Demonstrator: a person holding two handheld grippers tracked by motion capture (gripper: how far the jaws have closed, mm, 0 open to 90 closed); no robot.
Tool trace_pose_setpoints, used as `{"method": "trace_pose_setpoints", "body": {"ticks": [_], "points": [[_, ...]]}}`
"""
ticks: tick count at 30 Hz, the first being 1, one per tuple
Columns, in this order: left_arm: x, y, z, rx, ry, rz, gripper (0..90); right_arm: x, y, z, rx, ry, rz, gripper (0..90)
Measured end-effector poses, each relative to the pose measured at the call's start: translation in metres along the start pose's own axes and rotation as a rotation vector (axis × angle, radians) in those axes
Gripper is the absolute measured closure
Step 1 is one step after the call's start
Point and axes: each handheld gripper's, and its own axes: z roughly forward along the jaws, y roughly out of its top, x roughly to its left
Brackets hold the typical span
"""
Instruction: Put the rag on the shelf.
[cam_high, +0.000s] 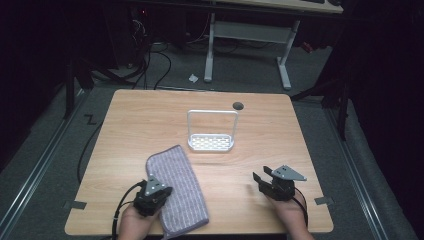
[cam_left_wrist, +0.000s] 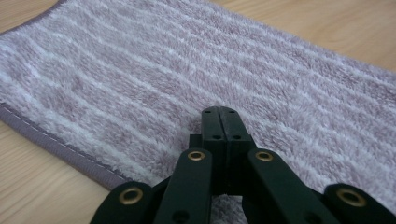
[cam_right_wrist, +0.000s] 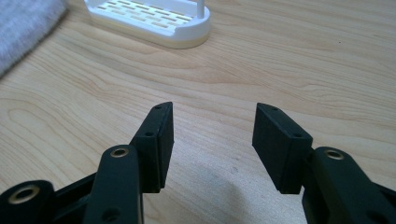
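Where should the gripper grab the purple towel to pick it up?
Probably the stitched hem along the towel's edge, coming in low from the bare table side. The towel lies flat, so only that thin edge gives jaws something to pinch. The left gripper is shut above its middle.

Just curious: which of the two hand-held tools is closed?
The left tool, over the purple towel: its jaws meet. The right tool gapes above bare table.

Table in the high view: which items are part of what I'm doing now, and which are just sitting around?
In the job:
- striped purple towel, under the shut left gripper
- right gripper, jaws open over bare wood

Just lying about:
- white rack with a tall handle
- scrap of paper on the floor
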Motion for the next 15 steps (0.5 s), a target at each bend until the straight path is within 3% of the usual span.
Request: {"method": "trace_pose_setpoints", "body": {"ticks": [1, 2, 3, 10, 15], "points": [[-0.007, 0.004, 0.005, 0.0, -0.015, 0.017, 90.0, 0.0, 0.0, 0.0, 0.0, 0.0, 0.0, 48.6], [-0.015, 0.006, 0.01, -0.018, -0.039, -0.017, 90.0, 0.0, 0.0, 0.0, -0.001, 0.0, -0.001, 48.6], [-0.02, 0.012, 0.015, 0.0, -0.056, 0.04, 90.0, 0.001, 0.0, 0.0, -0.004, 0.002, -0.005, 48.2], [-0.036, 0.026, 0.034, -0.004, -0.117, 0.053, 90.0, 0.008, 0.002, 0.001, -0.013, 0.023, -0.01, 48.4], [-0.053, 0.033, 0.043, -0.007, -0.159, 0.088, 90.0, 0.023, 0.007, 0.006, -0.002, 0.089, -0.032, 52.3]]}}
